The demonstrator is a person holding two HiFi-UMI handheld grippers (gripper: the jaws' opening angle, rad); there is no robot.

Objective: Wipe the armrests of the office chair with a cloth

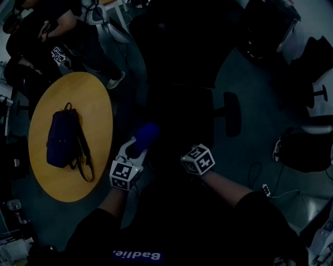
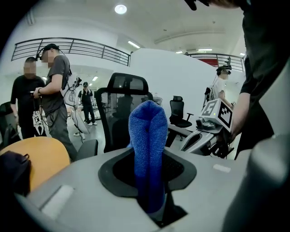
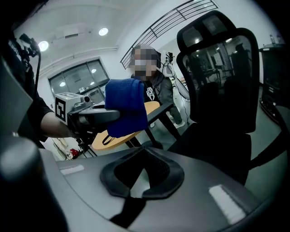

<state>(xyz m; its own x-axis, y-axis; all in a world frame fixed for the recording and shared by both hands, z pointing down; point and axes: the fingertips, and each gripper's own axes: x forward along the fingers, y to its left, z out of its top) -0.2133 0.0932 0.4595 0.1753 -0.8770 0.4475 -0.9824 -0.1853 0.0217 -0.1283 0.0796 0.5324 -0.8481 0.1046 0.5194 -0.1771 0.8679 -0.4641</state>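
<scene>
I stand in an open office hall: office chairs [image 2: 123, 108], a round table [image 1: 96, 109] at my left, a mezzanine railing [image 2: 81, 45] far off, ceiling lights [image 2: 120, 8], people [image 2: 56, 86] standing about.

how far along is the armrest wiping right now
Done: the blue cloth is picked up, clamped in the left gripper. In hand: it is held in the air beside the office chair, touching nothing I can see. Left: the wiping itself. The armrest visible in the head view has no cloth on it, and the right gripper is shut and empty.
</scene>
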